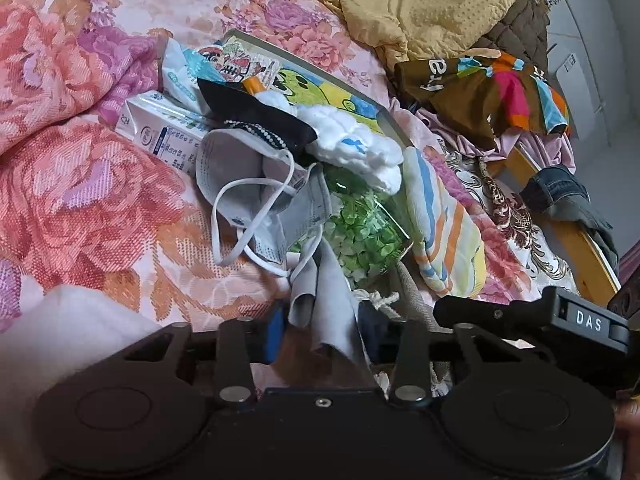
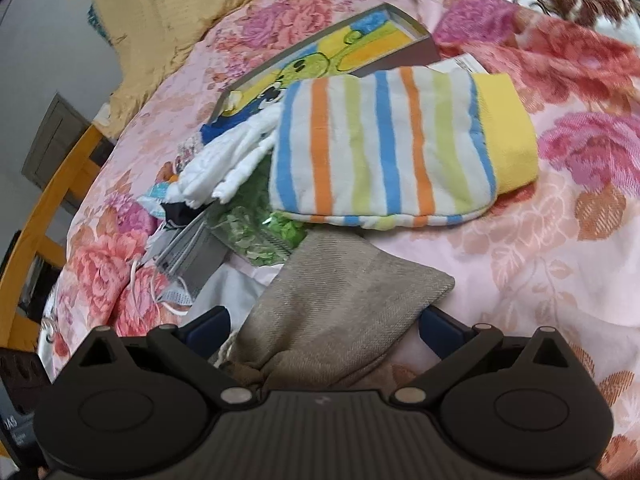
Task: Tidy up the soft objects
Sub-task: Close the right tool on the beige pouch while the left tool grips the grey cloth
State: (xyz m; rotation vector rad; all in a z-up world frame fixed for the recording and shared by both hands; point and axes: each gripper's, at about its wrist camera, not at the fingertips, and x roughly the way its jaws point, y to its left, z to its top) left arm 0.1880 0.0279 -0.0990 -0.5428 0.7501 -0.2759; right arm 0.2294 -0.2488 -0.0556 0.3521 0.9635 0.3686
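A heap of soft things lies on the floral bedspread. In the left wrist view, grey face masks with white ear loops lie by a white cotton wad, a black beaded cloth, a striped mitt and a bag of green flakes. My left gripper has its jaws set around a hanging grey mask flap. In the right wrist view, my right gripper is open around a beige drawstring pouch. The striped mitt lies just beyond it.
A picture frame with a cartoon drawing lies under the heap, with a white carton at its left. A yellow quilt, brown printed clothes and a wooden bed rail are at the right.
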